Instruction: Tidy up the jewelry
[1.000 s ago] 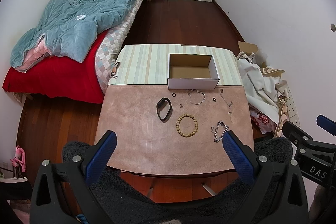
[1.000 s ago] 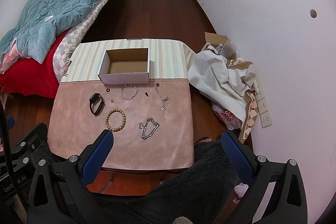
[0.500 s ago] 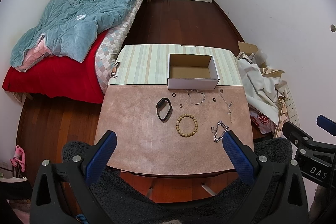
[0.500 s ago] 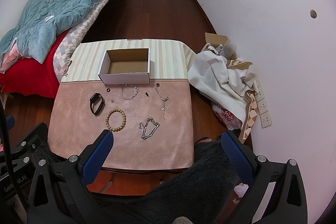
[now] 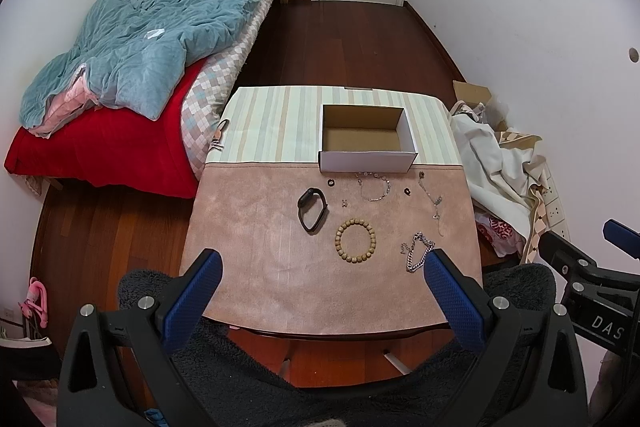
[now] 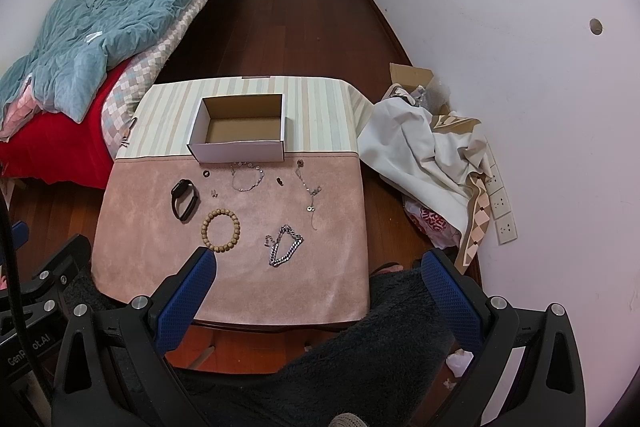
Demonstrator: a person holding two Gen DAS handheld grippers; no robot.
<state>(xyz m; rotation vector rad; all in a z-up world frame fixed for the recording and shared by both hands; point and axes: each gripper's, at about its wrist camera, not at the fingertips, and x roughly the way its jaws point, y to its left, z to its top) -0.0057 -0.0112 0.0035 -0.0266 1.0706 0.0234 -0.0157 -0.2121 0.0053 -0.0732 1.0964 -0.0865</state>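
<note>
Nothing has moved since a second ago, so we judge the sorting not yet begun. From the left wrist we see the left gripper (image 5: 320, 291) with fingers (image 5: 192, 297) spread wide and empty, held back from the counter (image 5: 256, 227). Every piece lies outside the empty box (image 5: 368, 163): black band (image 5: 312, 209), bead bracelet (image 5: 355, 241), silver chain (image 5: 418, 255)

From the right wrist, the right gripper (image 6: 320, 291) also gapes wide, empty. That chain (image 6: 285, 245) lies nearest; nothing blocks the box (image 6: 238, 151), though a thin necklace (image 6: 308, 189) may snag
</note>
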